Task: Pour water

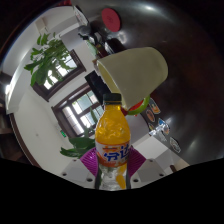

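Note:
A plastic bottle [113, 135] of orange drink, with a black cap and a white-and-purple label, is held between the fingers of my gripper [112, 160]. Both purple pads [88, 160] press on its lower body. The whole view is tilted, so the bottle is lifted off its support and leans with the gripper. Its lower part looks clear while orange liquid fills the upper part. Just beyond the cap stands a pale green chair back [138, 72]. A clear glass vessel [167, 136] sits on a white surface to the right of the bottle.
A window with a dark frame [78, 108] and green potted plants [47, 60] lie to the left. A white table edge [152, 150] shows to the right of the fingers. A round dark stool or lamp [110, 18] appears far off.

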{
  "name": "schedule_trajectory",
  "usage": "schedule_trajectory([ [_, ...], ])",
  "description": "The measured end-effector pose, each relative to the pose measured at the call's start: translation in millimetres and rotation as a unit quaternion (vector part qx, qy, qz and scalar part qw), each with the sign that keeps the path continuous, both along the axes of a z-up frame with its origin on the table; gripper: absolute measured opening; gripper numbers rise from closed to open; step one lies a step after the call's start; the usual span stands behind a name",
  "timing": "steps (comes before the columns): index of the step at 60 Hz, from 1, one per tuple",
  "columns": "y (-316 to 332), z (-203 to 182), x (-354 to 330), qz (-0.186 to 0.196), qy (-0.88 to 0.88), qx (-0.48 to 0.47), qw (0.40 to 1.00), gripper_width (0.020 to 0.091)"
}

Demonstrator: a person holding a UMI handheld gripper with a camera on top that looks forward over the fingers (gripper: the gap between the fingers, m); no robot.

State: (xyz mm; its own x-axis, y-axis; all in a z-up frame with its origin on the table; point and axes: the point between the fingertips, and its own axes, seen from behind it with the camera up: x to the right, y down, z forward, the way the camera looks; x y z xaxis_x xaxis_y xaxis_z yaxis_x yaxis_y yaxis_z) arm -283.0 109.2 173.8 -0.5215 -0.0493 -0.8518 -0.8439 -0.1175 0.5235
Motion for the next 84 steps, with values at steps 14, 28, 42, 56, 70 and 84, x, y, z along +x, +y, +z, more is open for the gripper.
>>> schedule_trajectory([
  [14, -8.3, 8.2, -7.9, 0.019, -0.117, 0.005, 0.993, 0.0347],
  [28, -17.6, 56.9, 14.1, 0.023, -0.462, 0.040, 0.886, 0.0370],
  [42, -2.0, 113.2, 88.1, -0.008, -0.777, 0.027, 0.628, 0.0368],
  [56, -0.8, 90.6, 196.3, -0.051, -0.885, -0.089, 0.453, 0.0378],
  [70, 10.5, 14.8, 271.0, -0.036, -0.878, -0.149, 0.453, 0.0377],
  [84, 27.6, -36.7, 299.8, -0.026, -0.878, -0.159, 0.451, 0.0378],
])
